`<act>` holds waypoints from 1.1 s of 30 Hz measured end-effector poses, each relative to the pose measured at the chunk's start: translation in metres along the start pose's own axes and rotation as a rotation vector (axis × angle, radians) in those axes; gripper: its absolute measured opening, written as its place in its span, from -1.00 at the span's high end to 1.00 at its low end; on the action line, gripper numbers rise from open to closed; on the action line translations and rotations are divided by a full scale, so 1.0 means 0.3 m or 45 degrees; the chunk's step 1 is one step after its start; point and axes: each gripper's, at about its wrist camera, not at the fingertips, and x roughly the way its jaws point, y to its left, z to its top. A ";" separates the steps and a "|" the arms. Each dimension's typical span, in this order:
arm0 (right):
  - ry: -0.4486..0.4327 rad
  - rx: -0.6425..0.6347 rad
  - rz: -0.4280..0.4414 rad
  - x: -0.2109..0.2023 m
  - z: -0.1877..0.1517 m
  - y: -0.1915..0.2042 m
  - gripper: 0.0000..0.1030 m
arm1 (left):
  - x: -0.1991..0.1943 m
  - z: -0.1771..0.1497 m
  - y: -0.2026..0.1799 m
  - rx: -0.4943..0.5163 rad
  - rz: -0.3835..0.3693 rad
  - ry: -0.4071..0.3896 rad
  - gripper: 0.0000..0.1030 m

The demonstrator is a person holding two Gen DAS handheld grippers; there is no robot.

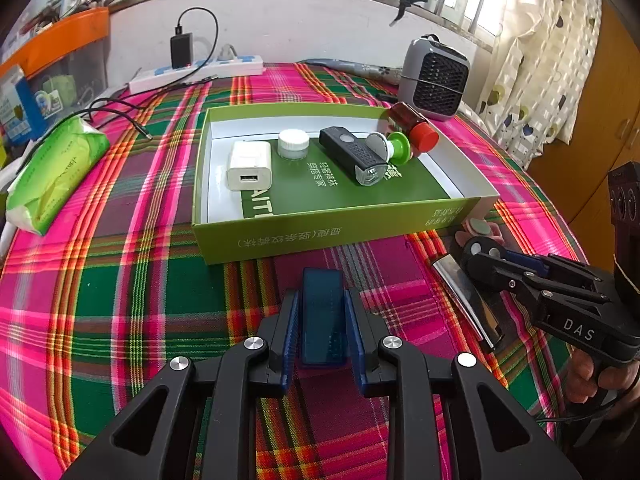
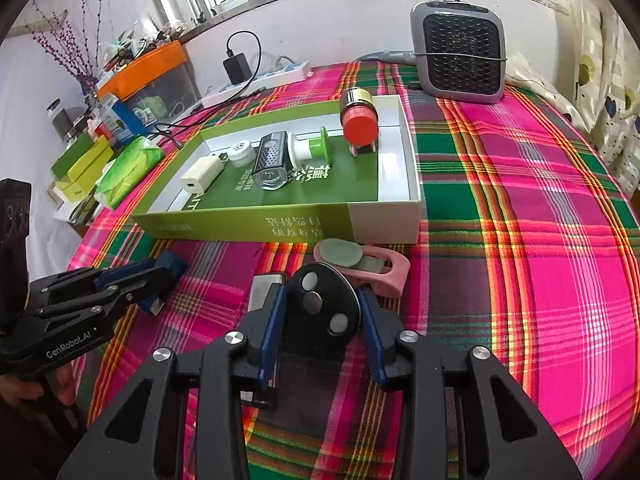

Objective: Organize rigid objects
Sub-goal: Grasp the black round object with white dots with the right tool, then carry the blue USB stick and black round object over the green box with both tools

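Observation:
My left gripper (image 1: 321,295) is shut on a blue translucent rectangular block (image 1: 322,320), just in front of the green cardboard box (image 1: 340,226). The box holds a white USB charger (image 1: 250,164), a white-capped jar (image 1: 294,144), a black bike light (image 1: 354,156), a green-and-white spool (image 1: 394,148) and a brown bottle with a red cap (image 1: 416,130). My right gripper (image 2: 322,293) is shut on a black round key fob (image 2: 322,306) with three buttons. It is near the box's right front corner. A pink holder with green oval pads (image 2: 378,270) lies just beyond the fob. A silver metal piece (image 2: 262,290) lies under the gripper.
A grey fan heater (image 2: 458,54) stands at the back right of the plaid tablecloth (image 2: 520,240). A white power strip (image 1: 196,72) with a black adapter lies at the back. A green tissue pack (image 1: 56,172) lies left of the box. The table's rounded edge drops off on the right.

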 end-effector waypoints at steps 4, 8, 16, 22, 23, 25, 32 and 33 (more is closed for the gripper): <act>-0.004 0.001 0.000 -0.003 -0.001 -0.001 0.41 | 0.000 -0.001 -0.001 -0.001 0.000 -0.001 0.57; -0.010 -0.005 0.001 -0.006 -0.002 0.003 0.44 | -0.001 0.000 -0.001 -0.001 0.001 -0.001 0.58; -0.016 -0.005 -0.003 -0.010 -0.004 0.004 0.47 | -0.001 0.001 0.001 -0.001 0.002 -0.001 0.58; -0.020 -0.003 -0.003 -0.012 -0.002 0.000 0.47 | -0.001 0.000 0.003 -0.001 0.003 -0.001 0.58; -0.019 -0.003 -0.003 -0.012 -0.003 0.000 0.47 | -0.003 -0.001 0.003 -0.002 0.003 -0.002 0.58; -0.019 -0.002 -0.003 -0.013 -0.001 -0.002 0.47 | -0.003 -0.001 0.001 -0.001 0.003 -0.001 0.58; -0.025 -0.006 -0.001 -0.018 0.000 -0.003 0.47 | -0.006 0.002 0.007 -0.003 0.000 -0.004 0.58; -0.028 -0.006 0.001 -0.021 0.001 -0.003 0.47 | -0.009 0.003 0.010 -0.002 -0.002 -0.007 0.58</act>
